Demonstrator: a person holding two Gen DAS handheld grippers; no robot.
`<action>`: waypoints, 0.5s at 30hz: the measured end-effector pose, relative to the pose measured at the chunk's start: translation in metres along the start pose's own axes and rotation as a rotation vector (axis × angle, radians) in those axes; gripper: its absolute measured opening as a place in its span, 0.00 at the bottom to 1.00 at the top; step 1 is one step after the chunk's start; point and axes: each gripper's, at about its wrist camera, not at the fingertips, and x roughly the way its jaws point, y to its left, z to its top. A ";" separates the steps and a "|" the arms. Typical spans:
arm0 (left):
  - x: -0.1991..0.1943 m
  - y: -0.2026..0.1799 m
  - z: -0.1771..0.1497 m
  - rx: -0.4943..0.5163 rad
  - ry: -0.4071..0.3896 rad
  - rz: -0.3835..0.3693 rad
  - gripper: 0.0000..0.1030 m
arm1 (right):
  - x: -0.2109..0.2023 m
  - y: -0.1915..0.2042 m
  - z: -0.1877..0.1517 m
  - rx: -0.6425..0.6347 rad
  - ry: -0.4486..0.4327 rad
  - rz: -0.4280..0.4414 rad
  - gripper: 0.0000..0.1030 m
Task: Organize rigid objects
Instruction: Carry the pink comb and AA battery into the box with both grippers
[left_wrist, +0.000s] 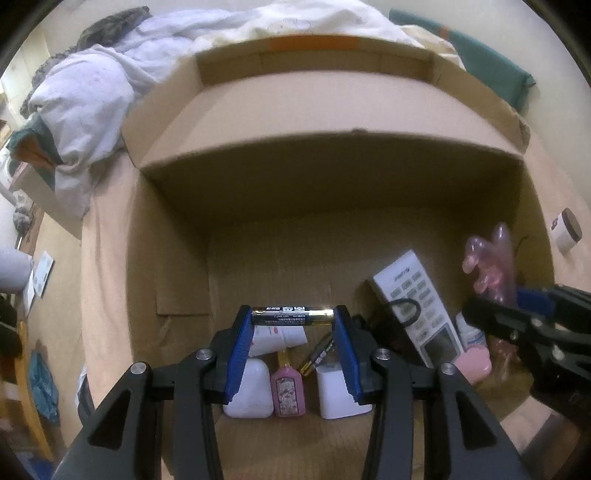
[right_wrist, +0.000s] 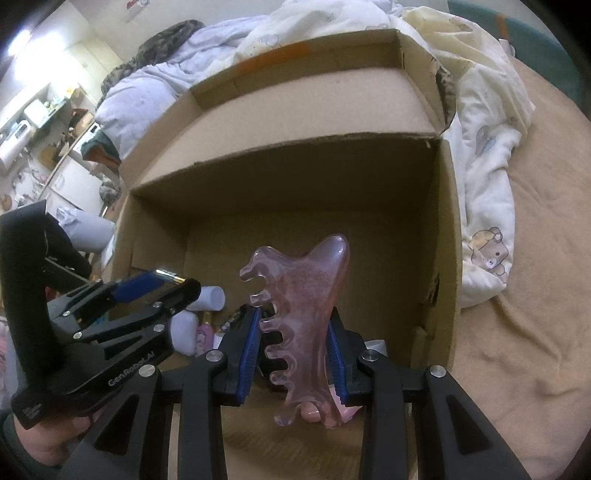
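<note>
Bed under it all, tan sheet, crumpled bedding behind; open cardboard box (left_wrist: 177, 236) in front of you. Your left gripper (left_wrist: 293, 325) is clenched on a battery (left_wrist: 293, 316), held crosswise above the items on the box floor: white cases, pink bottle (left_wrist: 288, 393), second battery (left_wrist: 318, 353), remote (left_wrist: 417, 306). Your right gripper (right_wrist: 295, 347) grasps a pink comb (right_wrist: 301, 325), teeth facing left, over the box's right side. Both appear headed down. Lower each to a bare patch of floor, keep the two grippers apart, and release only once low, so nothing bounces.
</note>
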 end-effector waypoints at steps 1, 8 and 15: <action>0.001 0.001 -0.001 -0.001 0.003 0.001 0.39 | 0.001 -0.001 0.001 0.004 0.003 -0.001 0.34; 0.008 0.000 -0.005 0.016 0.021 0.032 0.39 | 0.012 -0.002 0.004 0.030 0.029 0.006 0.34; 0.015 0.002 -0.009 0.016 0.046 0.043 0.39 | 0.014 0.000 0.005 0.032 0.042 0.002 0.35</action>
